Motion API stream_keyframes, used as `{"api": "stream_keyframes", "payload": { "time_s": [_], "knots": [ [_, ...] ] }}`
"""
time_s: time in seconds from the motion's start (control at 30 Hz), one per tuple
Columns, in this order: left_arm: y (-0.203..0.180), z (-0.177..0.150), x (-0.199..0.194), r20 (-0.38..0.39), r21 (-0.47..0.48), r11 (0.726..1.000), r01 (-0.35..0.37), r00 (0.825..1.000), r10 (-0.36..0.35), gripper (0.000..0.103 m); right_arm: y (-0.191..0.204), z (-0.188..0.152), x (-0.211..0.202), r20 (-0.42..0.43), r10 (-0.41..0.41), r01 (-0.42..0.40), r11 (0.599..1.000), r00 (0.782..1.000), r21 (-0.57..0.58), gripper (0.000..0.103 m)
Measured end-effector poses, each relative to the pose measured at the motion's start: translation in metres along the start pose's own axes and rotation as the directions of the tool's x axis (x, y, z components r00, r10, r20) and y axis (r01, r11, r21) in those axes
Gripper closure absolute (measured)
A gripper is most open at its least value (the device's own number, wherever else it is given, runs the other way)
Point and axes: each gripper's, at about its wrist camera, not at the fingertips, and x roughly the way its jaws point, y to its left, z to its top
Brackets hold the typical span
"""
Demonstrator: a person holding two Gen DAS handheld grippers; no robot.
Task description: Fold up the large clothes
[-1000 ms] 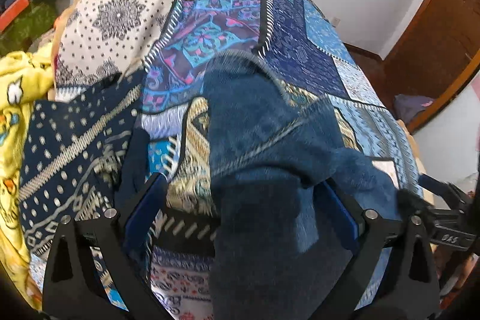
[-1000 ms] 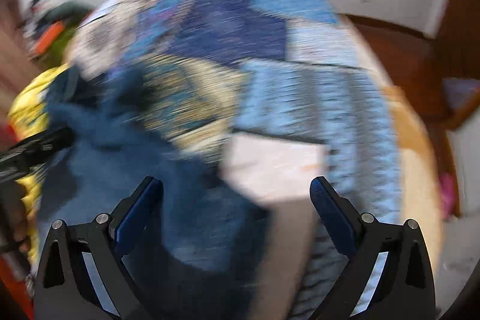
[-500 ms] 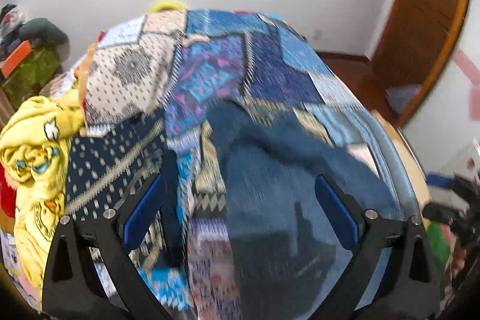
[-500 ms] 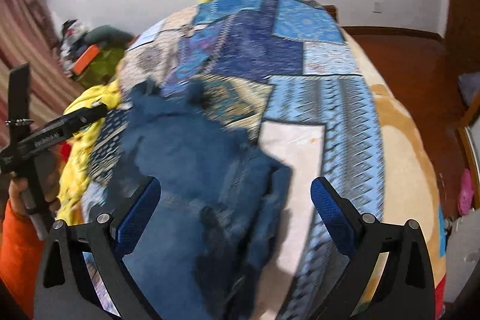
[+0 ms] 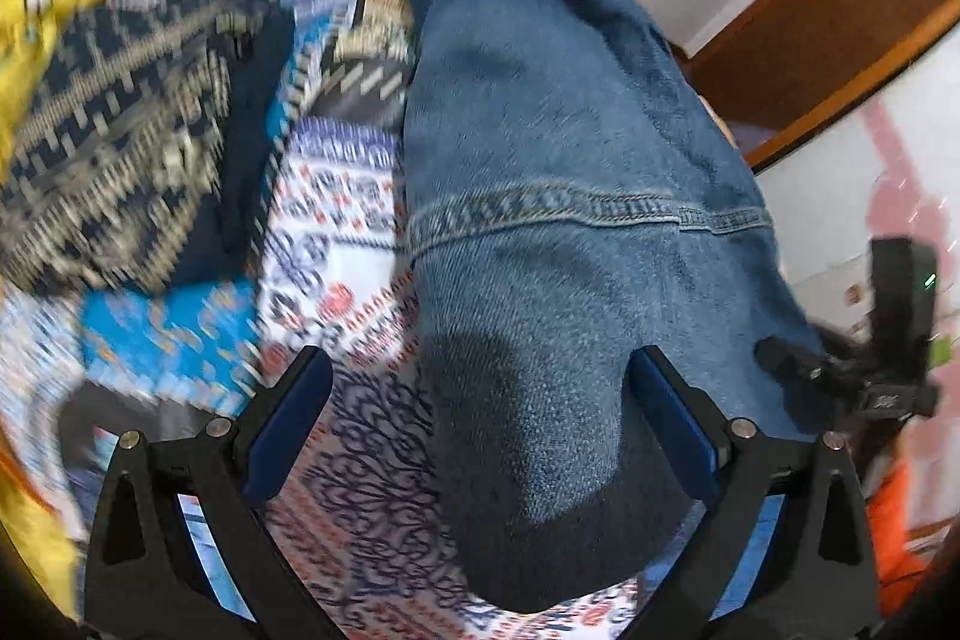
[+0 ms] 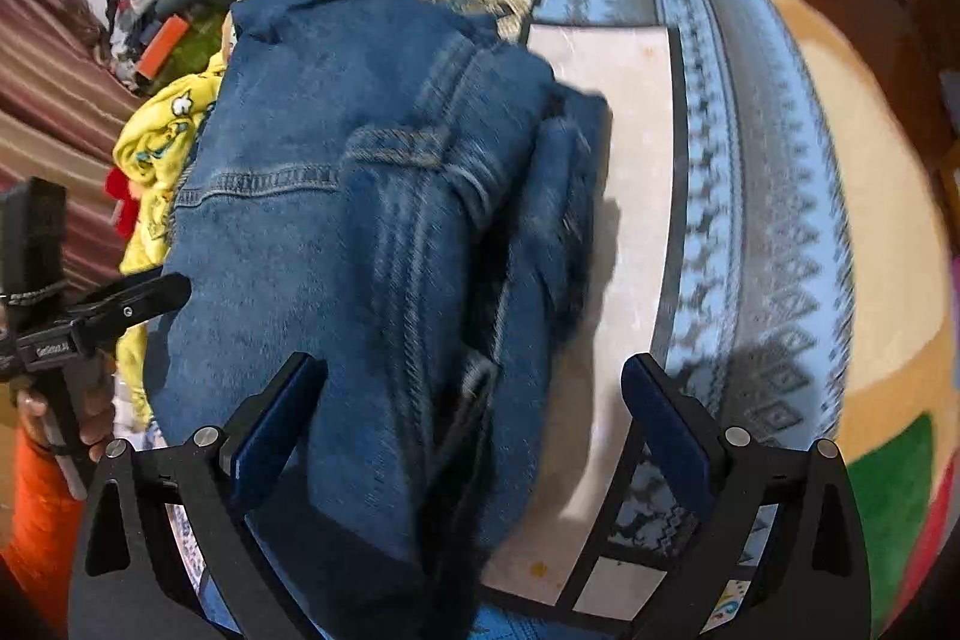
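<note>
Both the left gripper (image 5: 477, 415) and right gripper (image 6: 474, 415) hover spread wide, empty, over the jeans (image 6: 360, 220) bunched on the patchwork bedspread (image 6: 750, 172) — heavy, stiff denim, best pinched at the stitched seam.

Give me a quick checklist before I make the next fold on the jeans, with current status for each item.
1. Left claw open: ok, jaws spread wide.
2. Right claw open: ok, jaws spread wide.
3. Neither claw gripping denim: ok, the jeans lie between the jaws, unpinched.
4. Jeans on the patchwork bedspread, not hanging off: cannot tell, near end is hidden.
5. Jeans flat for folding: not ok, right edge is bunched.
6. Yellow garment clear of jeans: cannot tell.
</note>
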Motion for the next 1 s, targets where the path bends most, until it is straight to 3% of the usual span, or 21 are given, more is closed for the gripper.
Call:
{"api": "stream_keyframes", "payload": {
  "time_s": [0.13,0.33,0.43,0.57,0.67,0.83,1.0],
  "knots": [
    [0.006,0.008,0.015,-0.05,-0.058,0.993,0.101,0.993,-0.104,0.003,-0.008,0.006,0.003,-0.004,0.079,-0.079,0.996,0.997,0.036,0.003],
    [-0.006,0.025,0.04,-0.079,-0.036,0.99,0.134,0.988,-0.136,0.004,-0.014,0.027,0.033,-0.096,0.21,-0.203,0.976,0.973,0.082,0.005],
    [-0.006,0.031,0.052,-0.1,-0.07,0.98,0.186,0.976,-0.193,0.008,-0.019,0.027,0.035,-0.101,0.25,-0.242,0.966,0.963,0.086,0.006],
    [0.0,0.031,0.052,-0.069,-0.104,0.969,0.224,0.97,-0.232,0.013,-0.024,0.02,0.032,-0.085,0.269,-0.259,0.959,0.959,0.115,0.01],
    [0.006,0.026,0.045,-0.046,-0.096,0.972,0.214,0.975,-0.219,0.025,-0.023,0.015,0.025,-0.072,0.257,-0.248,0.962,0.964,0.118,0.026],
    [-0.019,0.017,0.017,0.0,-0.016,0.984,0.175,0.985,-0.175,0.042,-0.013,0.012,0.003,-0.015,0.234,-0.232,0.969,0.972,0.086,0.056],
    [-0.031,0.014,-0.03,0.078,0.053,0.983,0.175,0.981,-0.178,0.048,0.011,0.016,-0.019,0.028,0.261,-0.261,0.965,0.965,0.013,0.065]
  ]
}}
